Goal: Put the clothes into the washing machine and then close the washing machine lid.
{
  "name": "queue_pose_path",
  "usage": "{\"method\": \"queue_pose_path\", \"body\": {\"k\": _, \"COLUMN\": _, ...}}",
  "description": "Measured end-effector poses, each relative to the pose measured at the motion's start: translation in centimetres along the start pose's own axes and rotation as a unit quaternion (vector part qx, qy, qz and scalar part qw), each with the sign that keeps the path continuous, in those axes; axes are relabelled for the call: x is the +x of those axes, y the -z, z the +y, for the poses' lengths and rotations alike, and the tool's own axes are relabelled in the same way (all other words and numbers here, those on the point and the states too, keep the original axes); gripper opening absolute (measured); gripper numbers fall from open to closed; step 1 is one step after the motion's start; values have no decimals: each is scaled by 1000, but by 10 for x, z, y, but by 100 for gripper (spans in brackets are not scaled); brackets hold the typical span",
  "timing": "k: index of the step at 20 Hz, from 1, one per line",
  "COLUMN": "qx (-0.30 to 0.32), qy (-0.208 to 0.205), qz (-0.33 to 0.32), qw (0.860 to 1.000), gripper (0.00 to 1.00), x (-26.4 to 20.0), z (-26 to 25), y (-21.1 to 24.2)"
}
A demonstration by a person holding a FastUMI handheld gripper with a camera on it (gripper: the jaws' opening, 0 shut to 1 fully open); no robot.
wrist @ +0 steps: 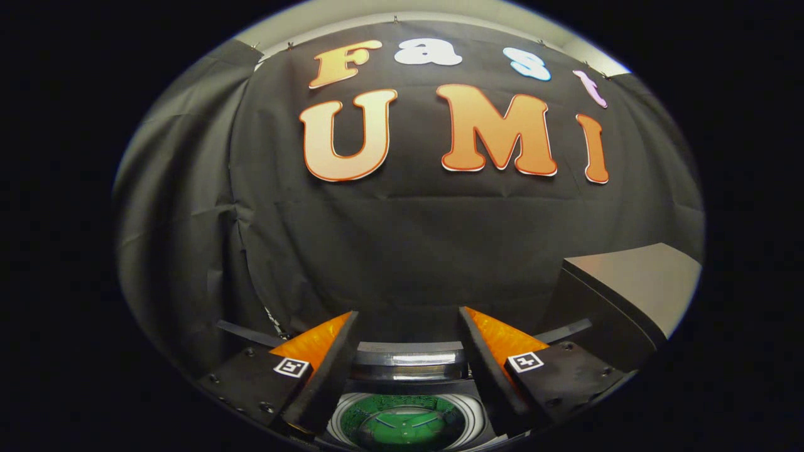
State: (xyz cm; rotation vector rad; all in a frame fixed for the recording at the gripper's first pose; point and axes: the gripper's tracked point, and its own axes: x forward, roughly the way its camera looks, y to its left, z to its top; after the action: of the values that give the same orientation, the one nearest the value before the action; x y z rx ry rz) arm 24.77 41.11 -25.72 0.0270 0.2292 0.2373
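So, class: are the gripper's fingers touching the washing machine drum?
Apart. The gripper view shows the gripper open, holding nothing, with the drum below, between its fingers.

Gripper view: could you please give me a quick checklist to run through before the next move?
1. Gripper open, nothing between its fingers: ok.
2. Washing machine drum open below the fingers: ok.
3. Green item lying inside the drum: ok.
4. Green item being clothing: cannot tell.
5. Lid closed: not ok; it seems raised behind the drum.
6. Grey box well clear of the fingers: ok.
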Motion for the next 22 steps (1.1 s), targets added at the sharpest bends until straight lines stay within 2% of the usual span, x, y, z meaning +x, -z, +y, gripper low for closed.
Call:
{"method": "queue_pose_path", "body": {"k": 4, "qx": 2, "qy": -7, "qz": -23, "qw": 1000, "gripper": 99, "x": -16, "z": 0, "y": 19}}
{"method": "queue_pose_path", "body": {"k": 6, "qx": 3, "qy": 4, "qz": 13, "qw": 1000, "gripper": 98, "x": -12, "z": -7, "y": 50}}
{"method": "queue_pose_path", "body": {"k": 9, "qx": 34, "qy": 6, "qz": 69, "qw": 997, "gripper": 98, "x": -12, "z": -13, "y": 114}}
{"method": "queue_pose_path", "body": {"k": 13, "qx": 41, "qy": 5, "qz": 111, "qw": 993, "gripper": 99, "x": -16, "z": -21, "y": 157}}
{"method": "queue_pose_path", "body": {"k": 19, "qx": 41, "qy": -4, "qz": 163, "qw": 986, "gripper": 99, "x": -17, "z": -22, "y": 184}}
{"method": "queue_pose_path", "body": {"k": 22, "qx": 31, "qy": -12, "qz": 138, "qw": 990, "gripper": 99, "x": -37, "z": -20, "y": 141}}
